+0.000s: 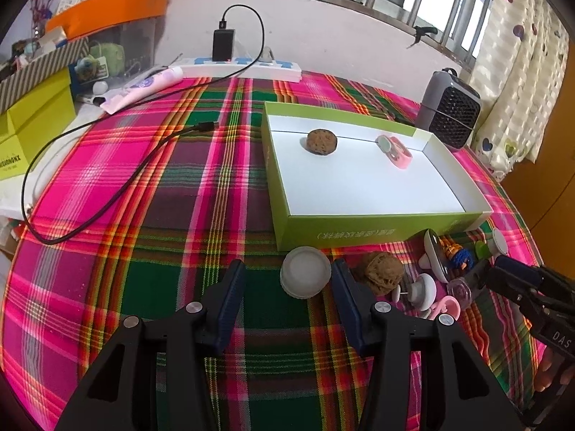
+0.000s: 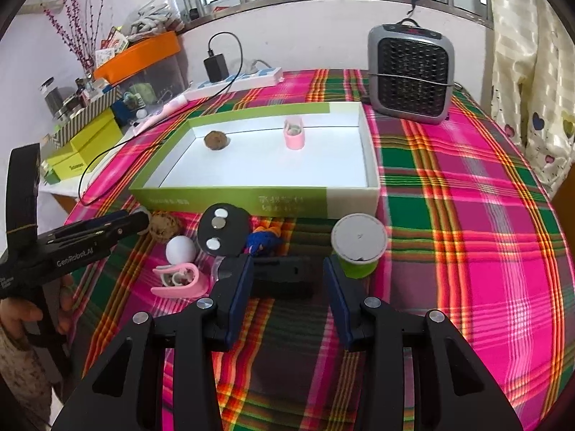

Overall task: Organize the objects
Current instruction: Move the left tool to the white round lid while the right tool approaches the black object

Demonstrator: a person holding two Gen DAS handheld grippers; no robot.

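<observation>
The left gripper (image 1: 287,287) hangs low over the plaid table (image 1: 143,186) with its jaws spread wide and nothing between them held. A round white cap-like piece (image 1: 305,276) lies just ahead of the gap, closer to the right jaw than the left and possibly brushing it. Past that right jaw sits a brown walnut (image 1: 381,273), then a clutter of small things. Ahead of both jaws is the green box (image 1: 377,230), holding another walnut (image 1: 321,142) and a pink clip (image 1: 395,151).

The right gripper (image 2: 287,280) is likewise wide open and empty. A flat black block (image 2: 284,276) lies across the gap beyond its jaw tips, its long axis running from one jaw to the other (so the jaws face its short ends). Left of the left jaw lies a second pink clip (image 2: 179,280), lying roughly crosswise with its rounded end toward that jaw. Just outside the right jaw stands a green cup (image 2: 357,248), upright under its white lid.

I judge the step to be picking the next piece for the box. For the white piece, shift the left gripper slightly rightward to centre it, then close gently. The block is better gripped across its narrow width, so the right gripper should turn first.
</observation>
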